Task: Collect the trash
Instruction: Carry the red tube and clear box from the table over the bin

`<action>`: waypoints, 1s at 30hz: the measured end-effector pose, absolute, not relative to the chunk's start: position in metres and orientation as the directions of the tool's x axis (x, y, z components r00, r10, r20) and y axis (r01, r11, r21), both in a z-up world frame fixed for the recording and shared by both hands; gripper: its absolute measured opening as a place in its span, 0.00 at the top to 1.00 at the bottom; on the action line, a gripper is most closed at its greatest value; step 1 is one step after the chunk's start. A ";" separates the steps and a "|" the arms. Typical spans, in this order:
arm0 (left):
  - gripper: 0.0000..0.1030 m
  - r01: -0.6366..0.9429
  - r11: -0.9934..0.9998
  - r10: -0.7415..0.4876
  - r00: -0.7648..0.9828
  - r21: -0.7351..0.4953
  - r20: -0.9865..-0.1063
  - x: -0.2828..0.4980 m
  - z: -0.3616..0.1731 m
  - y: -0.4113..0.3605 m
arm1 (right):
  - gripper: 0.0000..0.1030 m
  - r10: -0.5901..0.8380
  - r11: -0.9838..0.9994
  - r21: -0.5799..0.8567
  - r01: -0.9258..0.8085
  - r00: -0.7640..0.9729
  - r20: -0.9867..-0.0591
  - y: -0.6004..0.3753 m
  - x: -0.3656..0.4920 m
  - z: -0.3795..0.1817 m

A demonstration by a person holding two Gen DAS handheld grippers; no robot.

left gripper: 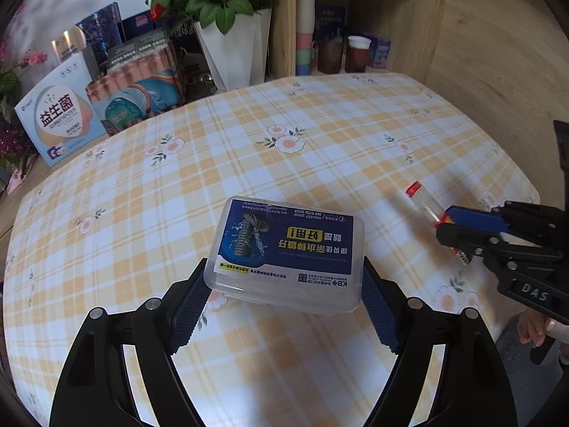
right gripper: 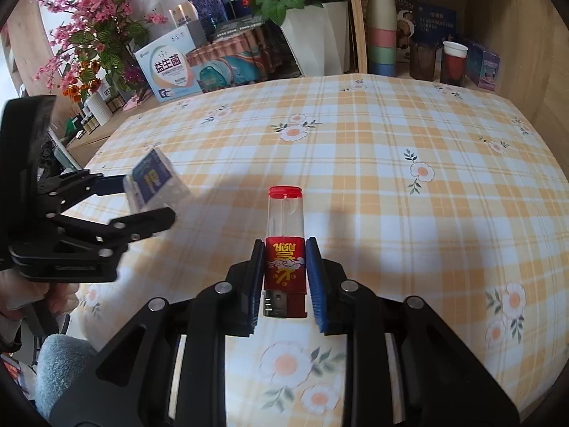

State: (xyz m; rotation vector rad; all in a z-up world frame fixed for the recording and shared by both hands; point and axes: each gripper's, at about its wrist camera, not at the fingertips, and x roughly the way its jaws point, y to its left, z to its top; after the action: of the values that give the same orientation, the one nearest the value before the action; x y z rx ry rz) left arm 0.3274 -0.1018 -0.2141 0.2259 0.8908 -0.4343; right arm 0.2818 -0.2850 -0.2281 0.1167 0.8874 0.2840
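A plastic box (left gripper: 286, 252) is clamped by the left gripper (left gripper: 284, 306), a lighter (right gripper: 285, 245) by the right gripper (right gripper: 285, 277); disposal is judged outstanding.

Plastic case (left gripper: 288, 252) in left tongs (left gripper: 284, 306), lighter (right gripper: 285, 249) in right tongs (right gripper: 285, 284), both above table (left gripper: 320, 124).

Ahead of you a table (right gripper: 373, 135) in yellow plaid cloth fills the view. At your 1 o'clock a wooden shelf (right gripper: 505, 17) holds stacked cups (right gripper: 382, 28) and boxes. At 12 a white vase (right gripper: 316, 39) of red roses; at 10 pink blossoms (right gripper: 81, 10). Daylight falls soft and even
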 end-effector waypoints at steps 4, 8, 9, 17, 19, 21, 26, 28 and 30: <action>0.24 0.450 0.893 -0.289 0.579 0.003 -0.762 0.295 -0.195 -0.092 | 0.75 0.293 0.956 0.215 -0.200 0.604 -0.741 -0.280 0.259 -0.220; 0.24 0.438 0.899 -0.299 0.608 -0.004 -0.736 0.264 -0.178 -0.083 | 0.74 0.305 0.952 0.224 -0.208 0.608 -0.733 -0.274 0.234 -0.211; 0.24 0.434 0.901 -0.302 0.618 -0.005 -0.726 0.252 -0.171 -0.080 | 0.74 0.308 0.951 0.224 -0.212 0.611 -0.729 -0.273 0.227 -0.209; 0.24 0.404 0.913 -0.343 0.668 -0.065 -0.660 0.173 -0.144 -0.057 | 0.74 0.326 0.945 0.212 -0.251 0.642 -0.694 -0.261 0.166 -0.188; 0.24 0.388 0.917 -0.347 0.672 -0.088 -0.654 0.157 -0.142 -0.051 | 0.74 0.336 0.941 0.218 -0.258 0.642 -0.689 -0.259 0.151 -0.186; 0.24 0.363 0.925 -0.345 0.677 -0.113 -0.650 0.142 -0.140 -0.045 | 0.74 0.353 0.935 0.235 -0.265 0.642 -0.681 -0.258 0.135 -0.185; 0.24 0.343 0.930 -0.346 0.698 -0.131 -0.627 0.103 -0.134 -0.034 | 0.74 0.370 0.929 0.252 -0.273 0.632 -0.681 -0.250 0.098 -0.197; 0.24 0.344 0.929 -0.351 0.694 -0.140 -0.629 0.091 -0.134 -0.031 | 0.74 0.373 0.927 0.256 -0.273 0.611 -0.698 -0.247 0.090 -0.207; 0.24 0.341 0.929 -0.350 0.692 -0.142 -0.632 0.082 -0.136 -0.029 | 0.74 0.367 0.929 0.254 -0.268 0.601 -0.710 -0.245 0.084 -0.214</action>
State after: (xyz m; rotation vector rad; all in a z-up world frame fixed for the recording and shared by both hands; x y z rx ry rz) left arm 0.0815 -0.0293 -0.1357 -0.0143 0.7089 -0.3860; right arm 0.0841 -0.2453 -0.2139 0.1255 0.8503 0.3695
